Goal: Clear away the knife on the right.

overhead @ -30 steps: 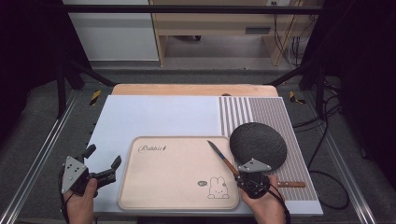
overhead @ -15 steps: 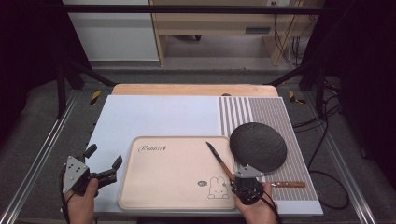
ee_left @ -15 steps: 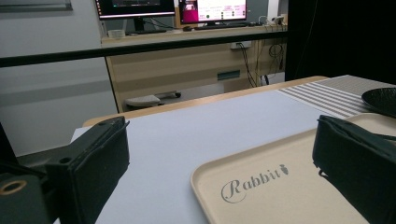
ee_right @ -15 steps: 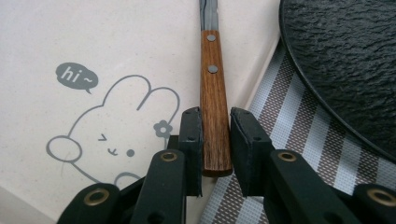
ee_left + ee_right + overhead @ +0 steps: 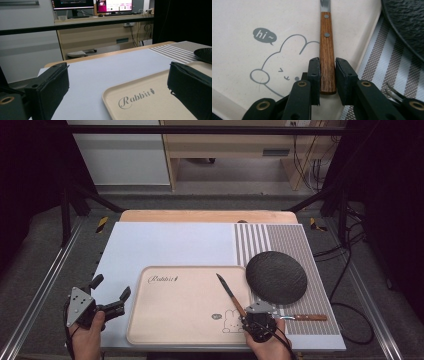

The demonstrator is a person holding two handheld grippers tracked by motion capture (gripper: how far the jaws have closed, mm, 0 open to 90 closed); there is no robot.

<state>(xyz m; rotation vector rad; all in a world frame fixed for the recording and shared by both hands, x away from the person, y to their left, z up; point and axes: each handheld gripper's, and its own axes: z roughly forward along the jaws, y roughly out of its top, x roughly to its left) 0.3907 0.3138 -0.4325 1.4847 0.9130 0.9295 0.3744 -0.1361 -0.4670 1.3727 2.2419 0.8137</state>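
Observation:
A knife (image 5: 228, 291) with a brown wooden handle (image 5: 327, 47) slants over the right part of the beige rabbit tray (image 5: 170, 320). My right gripper (image 5: 248, 316) is shut on the handle's near end, and its pads (image 5: 315, 72) press both sides of the wood. The blade points away toward the tray's far edge. Left of the tray, my left gripper (image 5: 111, 286) rests low with its jaws wide apart and nothing between them. In the left gripper view the tray's "Rabbit" corner (image 5: 140, 100) lies between those jaws (image 5: 117, 82).
A round dark plate (image 5: 276, 276) sits on the striped mat (image 5: 285, 240) right of the tray. A wooden-handled fork (image 5: 310, 317) lies on the stripes by my right hand. A pale mat (image 5: 165, 245) covers the table's far left part.
My right gripper has carried the knife a little to the left and nearer, off the plate's edge and lower over the tray. The left gripper has stayed put.

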